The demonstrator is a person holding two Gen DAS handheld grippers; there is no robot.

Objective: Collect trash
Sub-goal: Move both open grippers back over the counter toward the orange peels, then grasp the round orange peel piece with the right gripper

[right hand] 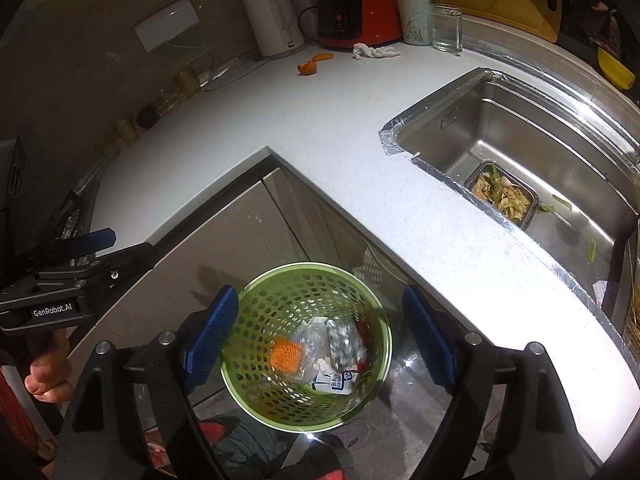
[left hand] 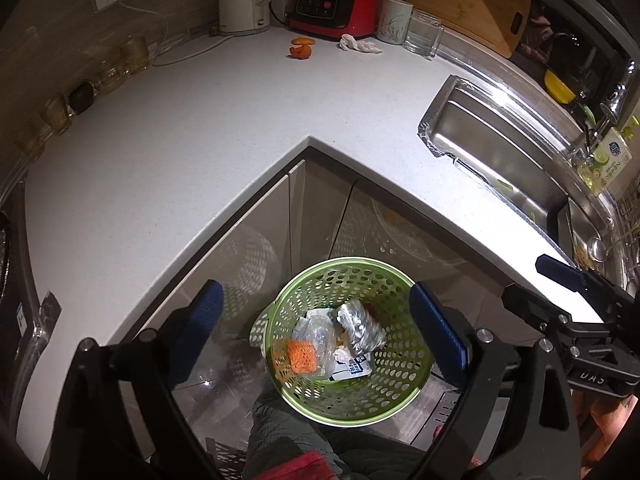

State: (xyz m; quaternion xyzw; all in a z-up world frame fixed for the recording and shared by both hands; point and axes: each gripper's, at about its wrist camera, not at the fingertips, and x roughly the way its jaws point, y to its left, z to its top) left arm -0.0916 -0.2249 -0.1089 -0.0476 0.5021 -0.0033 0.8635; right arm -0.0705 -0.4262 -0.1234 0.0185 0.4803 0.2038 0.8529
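Tissue (left hand: 361,44) is lying crumpled, light and soft, pinchable anywhere; left gripper (left hand: 316,332) and right gripper (right hand: 320,336) are hanging wide apart, empty

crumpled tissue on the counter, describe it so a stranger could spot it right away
Start at the red cooker at the back of the white counter. The crumpled tissue lies just in front of it, left of the white cup. It is white and wrinkled, unlike the orange peel further left.
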